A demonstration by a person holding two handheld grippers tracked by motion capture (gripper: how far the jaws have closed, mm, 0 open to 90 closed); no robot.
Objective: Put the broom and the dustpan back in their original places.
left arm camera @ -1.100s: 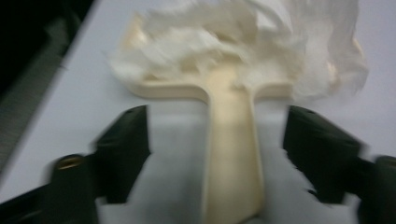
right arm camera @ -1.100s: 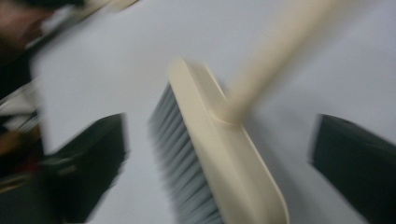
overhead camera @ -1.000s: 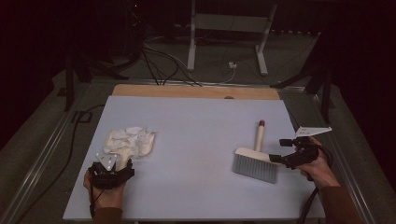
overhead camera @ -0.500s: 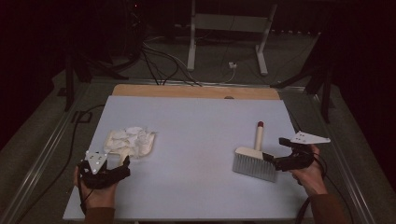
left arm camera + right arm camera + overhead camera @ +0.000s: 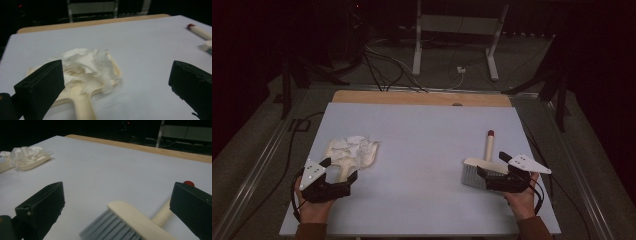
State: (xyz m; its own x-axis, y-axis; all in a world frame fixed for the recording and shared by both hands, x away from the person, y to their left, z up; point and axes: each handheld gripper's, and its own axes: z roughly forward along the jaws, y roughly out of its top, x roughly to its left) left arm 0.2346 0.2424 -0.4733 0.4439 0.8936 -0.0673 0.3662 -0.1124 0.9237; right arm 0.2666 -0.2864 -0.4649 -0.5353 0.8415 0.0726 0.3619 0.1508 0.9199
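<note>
Left claw [image 5: 338, 169] released, just opened, above dustpan [image 5: 354, 154] handle | right claw [image 5: 495, 163] released over brush [image 5: 479, 169]

Black claws [image 5: 337, 172] [image 5: 493, 165] carry grey three-cornered plates, black cables; brown sleeves

Before my open jaws: cream dustpan [image 5: 352, 155] heaped with crumpled white paper [image 5: 349, 147]; grey-bristled brush [image 5: 482, 167] lying flat at right.
</note>
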